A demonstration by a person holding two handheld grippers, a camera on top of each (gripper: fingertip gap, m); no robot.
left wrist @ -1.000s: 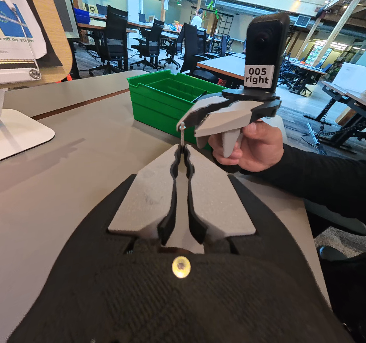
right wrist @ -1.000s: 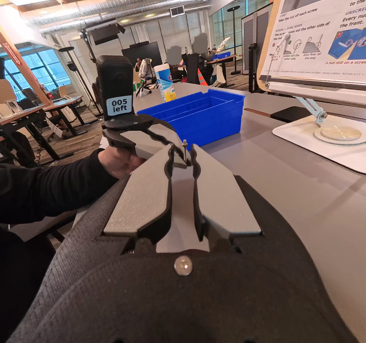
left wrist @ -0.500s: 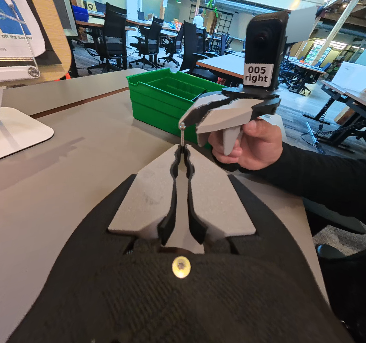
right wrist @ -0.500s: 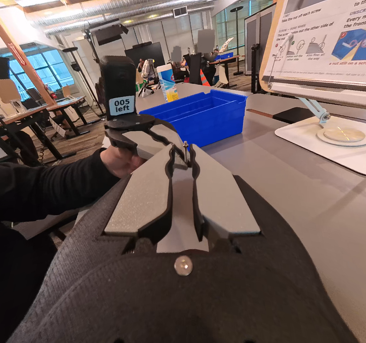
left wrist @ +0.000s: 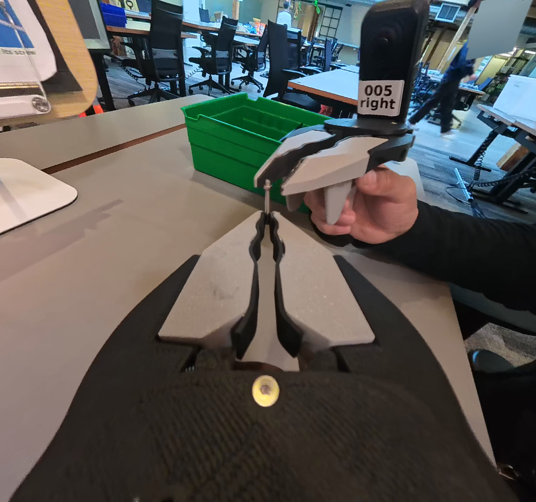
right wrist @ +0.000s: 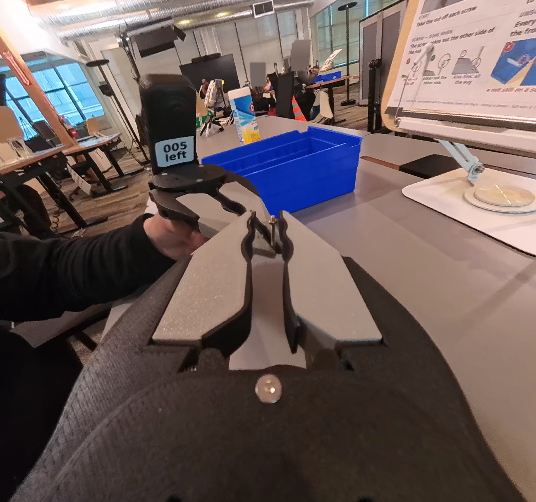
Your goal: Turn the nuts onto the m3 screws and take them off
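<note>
A thin m3 screw (left wrist: 267, 201) stands upright, its lower end clamped in my shut left gripper (left wrist: 267, 215). A small nut (left wrist: 266, 187) sits at the screw's top. My right gripper (left wrist: 271, 189), held by a hand, comes in from the right with its fingers apart around that top end; one fingertip (left wrist: 259, 179) rests just above the nut. In the right wrist view the screw (right wrist: 272, 231) rises between the right gripper's (right wrist: 266, 216) spread fingers, closer to the right one, with the left gripper (right wrist: 271, 249) beneath it.
A green bin (left wrist: 232, 145) stands on the grey table (left wrist: 116, 226) behind the grippers. A blue bin (right wrist: 290, 180) stands on the other side, a wipes canister (right wrist: 243, 116) behind it. An instruction sheet on a white-based stand (right wrist: 493, 197) occupies the table's far side. My left and right fingertips are right by each other.
The screw stays clamped in the left gripper. The right gripper has shifted slightly around the screw's top, its fingers still apart.
</note>
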